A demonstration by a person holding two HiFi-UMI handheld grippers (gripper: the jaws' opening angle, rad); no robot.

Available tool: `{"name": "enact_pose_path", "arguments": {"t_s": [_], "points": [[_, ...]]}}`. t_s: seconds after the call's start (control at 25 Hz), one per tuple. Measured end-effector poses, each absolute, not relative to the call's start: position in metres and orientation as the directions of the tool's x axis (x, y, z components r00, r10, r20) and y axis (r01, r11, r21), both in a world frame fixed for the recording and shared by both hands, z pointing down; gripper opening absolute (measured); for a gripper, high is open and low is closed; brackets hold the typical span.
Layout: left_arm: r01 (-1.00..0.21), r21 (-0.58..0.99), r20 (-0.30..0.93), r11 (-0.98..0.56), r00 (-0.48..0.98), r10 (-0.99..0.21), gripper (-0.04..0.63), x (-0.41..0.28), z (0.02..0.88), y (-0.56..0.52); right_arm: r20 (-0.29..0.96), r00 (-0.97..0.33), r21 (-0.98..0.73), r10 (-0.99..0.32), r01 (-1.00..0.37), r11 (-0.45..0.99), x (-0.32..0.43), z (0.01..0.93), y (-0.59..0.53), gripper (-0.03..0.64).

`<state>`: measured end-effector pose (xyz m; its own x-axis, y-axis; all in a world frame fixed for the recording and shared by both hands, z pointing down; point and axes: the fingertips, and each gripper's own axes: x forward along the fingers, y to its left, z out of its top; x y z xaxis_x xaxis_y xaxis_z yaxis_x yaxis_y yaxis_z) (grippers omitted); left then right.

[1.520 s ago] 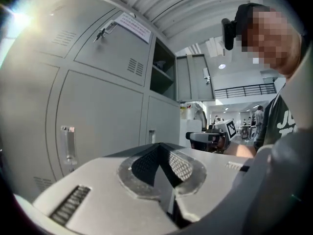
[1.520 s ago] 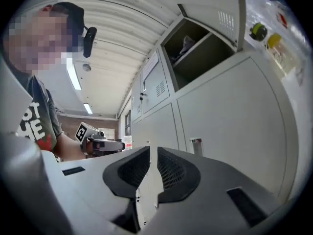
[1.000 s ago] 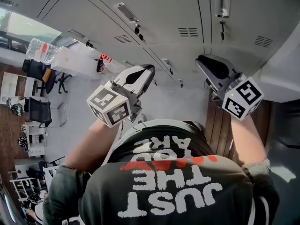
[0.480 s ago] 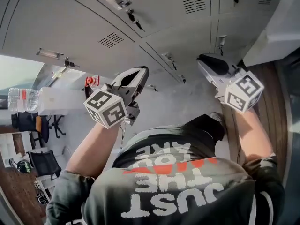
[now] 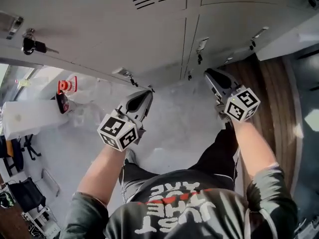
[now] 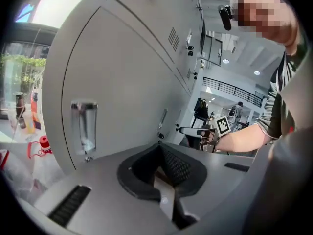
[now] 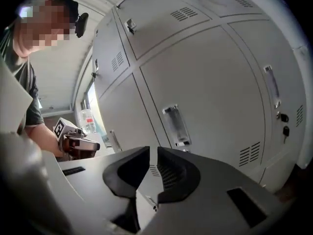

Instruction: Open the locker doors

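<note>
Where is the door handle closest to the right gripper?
In the right gripper view, the handle is centre frame, on the locker door just above the right gripper.

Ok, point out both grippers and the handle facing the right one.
left gripper (image 5: pixel 145 94): head view, between fingertips.
right gripper (image 5: pixel 211 75): head view, between fingertips.
locker handle (image 7: pixel 176 125): right gripper view, recessed middle.

Motion-blurred: key (image 5: pixel 31 46), left edge. Cropped above: lockers (image 5: pixel 149 29).
</note>
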<state>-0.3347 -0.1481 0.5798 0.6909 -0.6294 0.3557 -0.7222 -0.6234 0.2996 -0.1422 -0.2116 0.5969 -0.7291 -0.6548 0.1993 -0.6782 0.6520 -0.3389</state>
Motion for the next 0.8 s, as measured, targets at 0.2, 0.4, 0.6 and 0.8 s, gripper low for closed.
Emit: {"name": "enact_pose_path", "arguments": {"t_s": [0.2, 0.4, 0.6, 0.8], "points": [[-0.738, 0.342, 0.337, -0.582, 0.674, -0.657, -0.002, -0.328, 0.662, -0.161, 0.246, -0.733, -0.306, -0.634, -0.680, 0.667, -0.151, 0.674, -0.224, 0.064], [-0.736, 0.355, 0.344, -0.577, 0.676, -0.651, -0.002, -0.304, 0.736, -0.172, 0.266, -0.730, -0.300, -0.629, -0.683, 0.666, -0.144, 0.748, -0.232, 0.064], [-0.725, 0.363, 0.344, -0.586, 0.688, -0.639, -0.002, -0.279, 0.796, -0.179, 0.272, -0.737, -0.275, -0.619, -0.676, 0.684, -0.140, 0.810, -0.230, 0.064], [-0.710, 0.369, 0.350, -0.599, 0.703, -0.619, -0.002, -0.257, 0.854, -0.189, 0.278, -0.747, -0.255, -0.604, -0.664, 0.703, -0.137, 0.872, -0.235, 0.064]]}}
